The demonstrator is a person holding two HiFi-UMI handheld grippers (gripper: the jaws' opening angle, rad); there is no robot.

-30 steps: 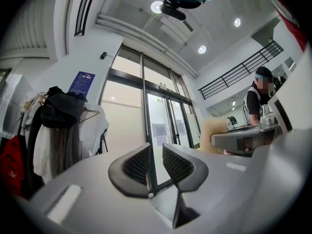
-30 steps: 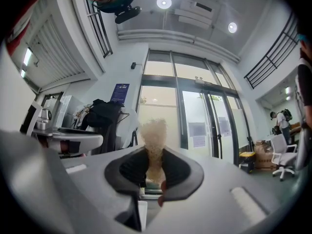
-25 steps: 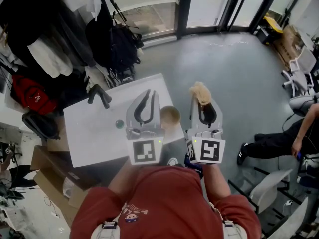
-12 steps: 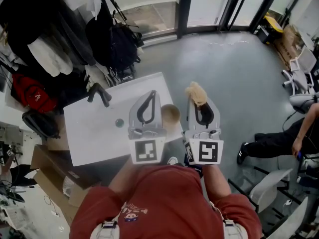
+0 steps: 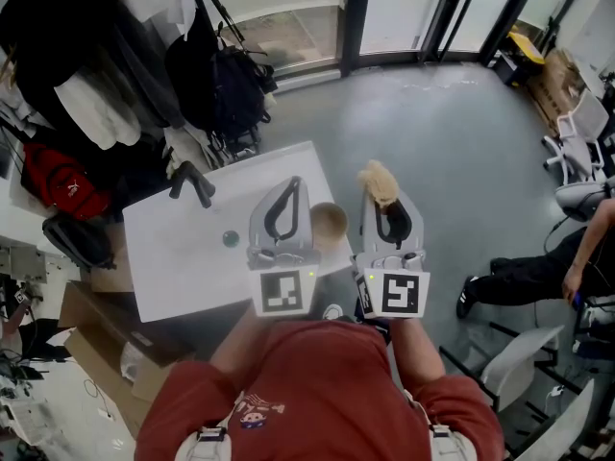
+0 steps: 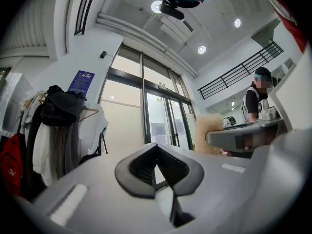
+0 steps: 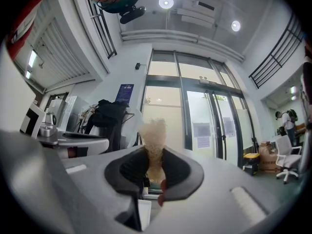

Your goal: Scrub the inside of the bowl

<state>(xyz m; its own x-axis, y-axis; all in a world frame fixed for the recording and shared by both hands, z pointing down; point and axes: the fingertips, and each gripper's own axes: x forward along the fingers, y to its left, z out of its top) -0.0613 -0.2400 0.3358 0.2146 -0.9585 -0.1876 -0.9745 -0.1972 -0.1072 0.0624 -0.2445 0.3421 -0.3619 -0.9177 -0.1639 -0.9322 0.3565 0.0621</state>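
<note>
Table (image 5: 173, 257), white, carries the bowl (image 5: 332, 221) at its 3 o'clock edge. Left gripper (image 5: 292, 184), at the bowl's 9 o'clock, has its tongs pressed together on nothing. Right gripper (image 5: 383, 200), at the bowl's 3 o'clock, pinches a tan scrubber (image 5: 380, 181) that sticks out past its tips. Scrubbing probably goes best if the left tongs spread to steady the rim while the scrubber tilts down and circles the inner wall. Neither gripper view shows the bowl. The left gripper covers its near side, and its inside is too small to judge.
</note>
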